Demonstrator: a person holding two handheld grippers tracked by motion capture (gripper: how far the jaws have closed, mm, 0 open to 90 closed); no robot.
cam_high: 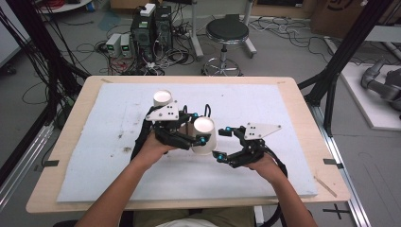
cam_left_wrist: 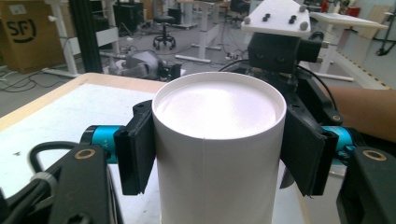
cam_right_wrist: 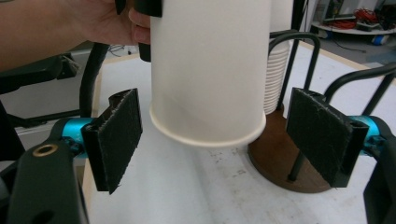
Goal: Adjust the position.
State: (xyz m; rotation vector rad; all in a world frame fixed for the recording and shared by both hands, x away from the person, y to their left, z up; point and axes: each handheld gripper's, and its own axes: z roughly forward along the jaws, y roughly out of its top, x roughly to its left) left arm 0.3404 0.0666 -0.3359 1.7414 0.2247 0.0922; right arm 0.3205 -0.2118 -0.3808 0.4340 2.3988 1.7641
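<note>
The room was full of cables, with a round black stool on the grey floor behind the wooden surface and its pale foam mat. Your left tool held a white paper cup upside down, one black pad on each side of it. The cup hung a little above the mat, near the middle of the surface. Your right tool was wide, with its two pads on either side of the cup's rolled rim and not touching it.

I think you meant to pass the cup from one tool to the other. To do that well, you needed to close the right tool slowly and only a little, because thin paper walls bend and crush easily. The rim is the stiffest part, so gripping just above it looked safest. The left tool should have let go only after the right one had a firm hold.

The cup was smooth and round, wider at the rim. The pads looked rough and fuzzy. Just behind stood a stack of white ridged cups in a thin black wire holder on a round brown wooden base.
</note>
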